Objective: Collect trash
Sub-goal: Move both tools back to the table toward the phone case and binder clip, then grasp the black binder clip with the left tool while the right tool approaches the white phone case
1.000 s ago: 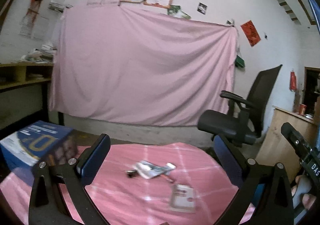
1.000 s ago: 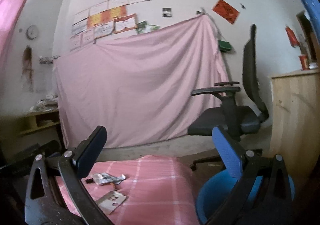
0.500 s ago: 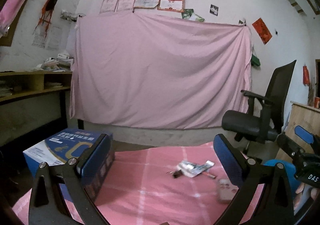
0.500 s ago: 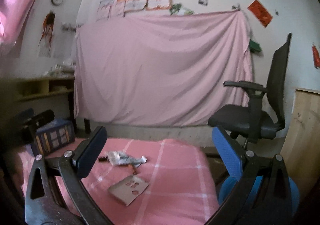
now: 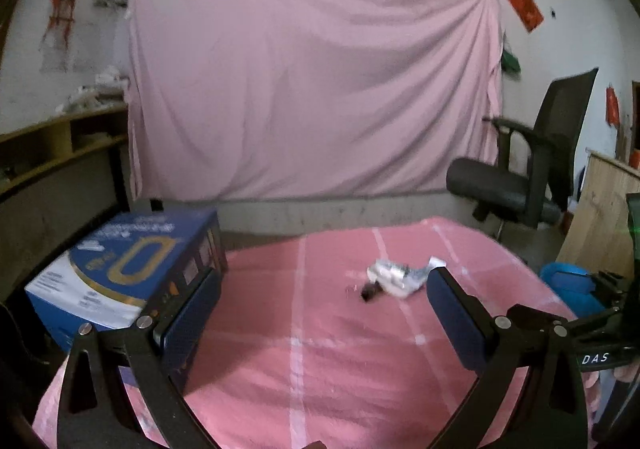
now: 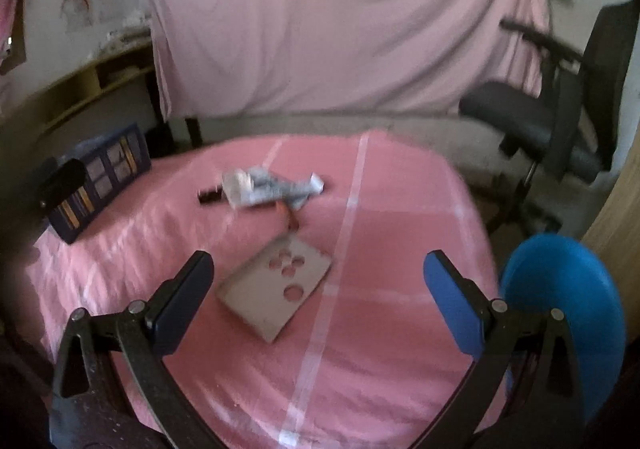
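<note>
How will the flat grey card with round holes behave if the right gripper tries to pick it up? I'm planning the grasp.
The grey card lies flat on the pink cloth, so the open right gripper probably can't get under an edge easily. It looks thin and light, likely stiff, and may slide when pushed.

The left gripper [image 5: 322, 315] has a black frame of angled arms joined by round silver screws, with triangular cut-outs near the base. Each of its fingers [image 5: 456, 319] carries a flat dark blue pad. The right gripper [image 6: 318, 303] is built the same, its right pad a brighter blue. Its black body shows white letters "DAS" in the left view.
</note>
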Available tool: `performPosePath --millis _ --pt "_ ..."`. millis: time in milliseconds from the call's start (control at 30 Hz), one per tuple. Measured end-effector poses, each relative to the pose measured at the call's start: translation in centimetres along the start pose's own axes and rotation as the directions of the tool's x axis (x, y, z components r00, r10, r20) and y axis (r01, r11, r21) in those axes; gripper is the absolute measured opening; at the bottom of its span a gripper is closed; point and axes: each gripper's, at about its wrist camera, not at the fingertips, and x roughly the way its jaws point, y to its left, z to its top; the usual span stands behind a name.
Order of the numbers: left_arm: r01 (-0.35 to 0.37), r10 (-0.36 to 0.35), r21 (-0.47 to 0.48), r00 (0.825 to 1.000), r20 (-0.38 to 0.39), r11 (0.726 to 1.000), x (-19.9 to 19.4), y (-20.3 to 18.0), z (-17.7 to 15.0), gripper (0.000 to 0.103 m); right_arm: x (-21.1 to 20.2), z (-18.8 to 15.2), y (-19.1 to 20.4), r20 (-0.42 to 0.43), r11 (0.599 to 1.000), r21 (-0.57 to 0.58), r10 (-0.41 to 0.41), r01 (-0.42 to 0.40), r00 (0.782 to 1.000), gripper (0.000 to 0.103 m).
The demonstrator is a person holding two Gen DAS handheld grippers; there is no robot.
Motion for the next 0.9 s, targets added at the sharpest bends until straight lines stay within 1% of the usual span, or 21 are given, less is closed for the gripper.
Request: performPosePath --millis 33,167,367,533,600,667,700,733,767,833,900 --pt "0.000 0.000 0.005 1.000 -0.022 1.000 0.5 -0.1 -0.1 0.101 0.1 -0.1 0.1 -0.015 1.000 0.001 0.010 -0.010 1.000 0.103" --pt "-0.009 0.009 0.008 0.998 -0.063 1.000 1.3 -0.3 -0.3 0.101 0.9 -0.5 0.9 -0.067 0.999 -0.024 0.037 -0.039 0.997 0.103" --pt "-0.024 0.022 -0.010 0.990 -0.142 1.000 2.9 -0.2 -0.6 0.100 2.8 -0.7 1.8 -0.151 0.997 -0.057 0.036 -0.046 0.988 0.103" --pt "-0.006 0.004 -0.009 0.978 -0.207 1.000 4.5 -0.6 -0.8 0.100 3.5 -0.3 1.3 -0.169 0.999 -0.040 0.010 -0.017 0.986 0.103" --pt "0.010 -0.013 -0.017 0.970 -0.242 1.000 5.5 -0.7 -0.7 0.100 3.7 -0.2 0.9 -0.171 1.000 -0.026 0.004 -0.008 0.985 0.100" --pt "0.014 -0.020 -0.025 0.963 -0.268 1.000 6.4 -0.7 -0.5 0.100 3.7 -0.1 0.3 -0.169 1.000 -0.009 0.000 -0.002 0.986 0.093" --pt "0.021 -0.029 -0.033 0.960 -0.278 0.999 7.0 -0.7 -0.4 0.099 3.7 -0.1 0.1 -0.169 1.000 -0.002 -0.002 0.002 0.986 0.091" --pt "0.030 -0.041 -0.043 0.958 -0.285 0.999 7.4 -0.7 -0.2 0.098 3.8 0.0 0.0 -0.169 1.000 0.002 -0.003 0.003 0.986 0.088" --pt "0.037 -0.051 -0.051 0.955 -0.293 0.998 7.8 -0.7 0.0 0.095 3.7 0.0 -0.4 -0.167 1.000 0.011 -0.001 0.003 0.986 0.087" --pt "0.051 -0.071 -0.070 0.946 -0.317 0.996 9.1 -0.6 0.3 0.091 3.6 0.0 -0.7 -0.165 1.000 0.024 0.004 0.000 0.986 0.087" --pt "0.059 -0.084 -0.085 0.936 -0.342 0.995 10.0 -0.5 0.4 0.086 3.6 0.1 -1.1 -0.162 0.999 0.036 0.003 0.003 0.987 0.086"
